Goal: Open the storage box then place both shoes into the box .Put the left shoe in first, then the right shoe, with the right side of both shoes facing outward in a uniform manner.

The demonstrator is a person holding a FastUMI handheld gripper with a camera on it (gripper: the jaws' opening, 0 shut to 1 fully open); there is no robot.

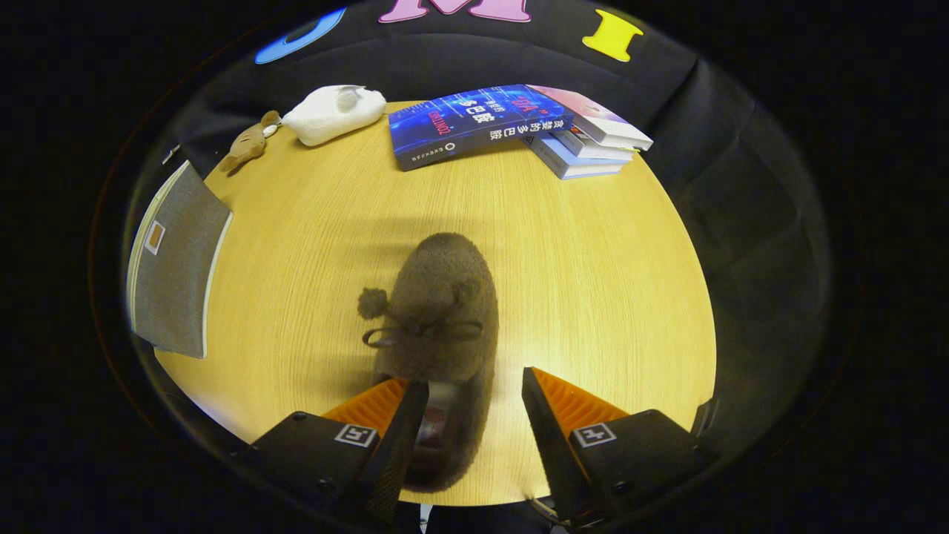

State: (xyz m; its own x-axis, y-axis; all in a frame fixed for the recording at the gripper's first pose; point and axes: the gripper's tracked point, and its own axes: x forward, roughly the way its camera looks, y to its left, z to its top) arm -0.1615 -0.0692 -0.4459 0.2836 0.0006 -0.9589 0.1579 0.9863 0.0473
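Observation:
A brown fuzzy shoe (pixel 443 304) with a bow and pom-pom lies on the wooden table (pixel 593 282), toe pointing away from me. Its heel end sits between my fingers, close against the left finger (pixel 404 415); the right finger (pixel 541 415) stands apart from it. My gripper (pixel 474 404) is open around the heel. A grey fabric storage box (pixel 174 263) with a small tan label stands at the table's left edge, beyond the left finger, its lid side facing the table.
At the far side lie a stack of books (pixel 519 126). A white plush toy (pixel 334 111) and a small brown plush (pixel 248 142) sit at the far left. Bare tabletop stretches to the right of the shoe.

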